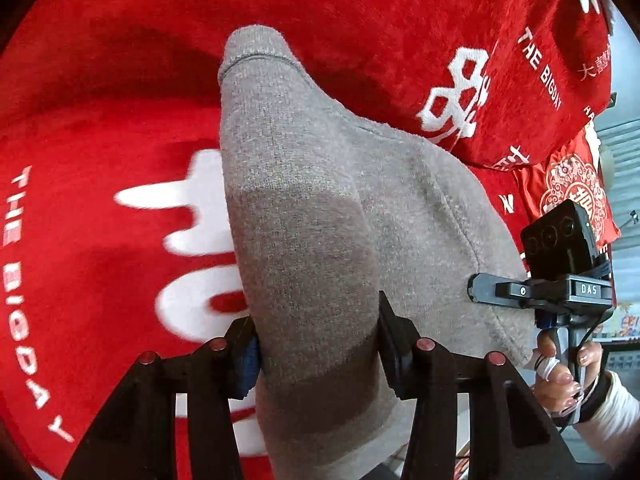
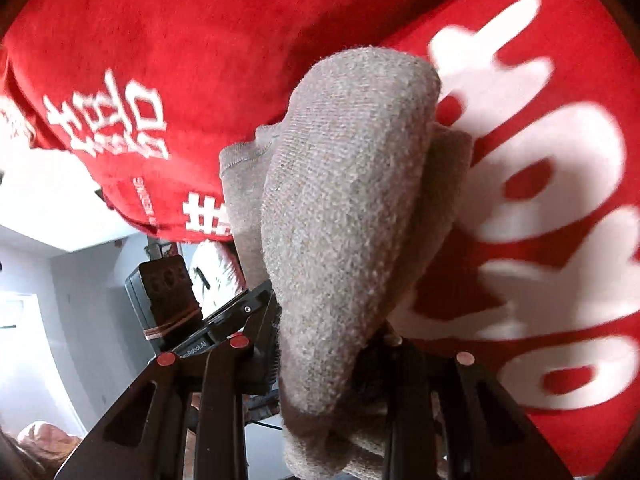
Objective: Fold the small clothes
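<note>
Both grippers, left (image 1: 318, 344) and right (image 2: 328, 364), clamp grey garment (image 1: 320, 200).

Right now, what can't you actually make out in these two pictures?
- Left wrist view: the grey garment covers the left fingers' tips and its lower edge is cut off.
- Right wrist view: the red cloth's white lettering is blurred; the garment hides the right fingers' tips.

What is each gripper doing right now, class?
Left gripper: closed on the grey garment.
Right gripper: closed on the same grey garment.
</note>
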A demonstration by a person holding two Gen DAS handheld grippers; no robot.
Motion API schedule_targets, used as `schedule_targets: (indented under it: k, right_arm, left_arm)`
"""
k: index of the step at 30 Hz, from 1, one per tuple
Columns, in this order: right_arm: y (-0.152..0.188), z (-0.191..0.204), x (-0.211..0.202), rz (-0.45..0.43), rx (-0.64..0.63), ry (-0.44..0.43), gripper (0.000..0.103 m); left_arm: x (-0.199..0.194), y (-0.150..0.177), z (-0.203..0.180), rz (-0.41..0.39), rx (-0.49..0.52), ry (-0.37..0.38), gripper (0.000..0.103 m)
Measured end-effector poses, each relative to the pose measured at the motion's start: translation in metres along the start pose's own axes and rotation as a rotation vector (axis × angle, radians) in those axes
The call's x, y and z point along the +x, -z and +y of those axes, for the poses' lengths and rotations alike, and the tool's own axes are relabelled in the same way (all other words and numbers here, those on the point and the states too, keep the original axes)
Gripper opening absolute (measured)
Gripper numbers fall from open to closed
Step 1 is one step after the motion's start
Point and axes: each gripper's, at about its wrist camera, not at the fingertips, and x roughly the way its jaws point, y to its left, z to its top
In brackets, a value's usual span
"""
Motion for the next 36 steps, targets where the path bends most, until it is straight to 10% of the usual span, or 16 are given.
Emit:
schedule_targets:
  k: [12,16,22,24,28,32,36]
  right_arm:
    - [0.045,0.013,0.138,0.072,0.06,0.035,0.032]
    - [0.042,0.014,0.157,0.099,0.037,0.315,0.043]
    - [0.046,0.033,0.125,-0.001,-0.014,0.427,0.049]
    - [0.046,0.024,0.116,-0.022,0.05,0.406,0.022]
    - [0.052,0.045,0.123,-0.037,-0.045,0.486,0.022]
    - [0.059,0.08,0.146,-0.011,-0.319,0.745,0.015]
    - [0.052,0.047,0.137,0.013,-0.332,0.892,0.015]
  left_arm:
    - [-0.041,0.06,0.124,0.029,-0.054,-0.082,0.05]
    - [-0.032,0.075,0.158,0.051,-0.108,-0.132,0.05]
    - [-0.058,0.087,0.168,-0.022,-0.119,-0.154,0.051]
    - [-0.069,0.086,0.168,-0.055,-0.112,-0.178,0.051]
    - [-0.066,0.081,0.169,-0.053,-0.126,-0.232,0.051]
    - [-0.042,0.083,0.168,-0.016,-0.091,-0.358,0.051]
    - [-0.041,0.087,0.172,-0.023,-0.109,-0.359,0.053]
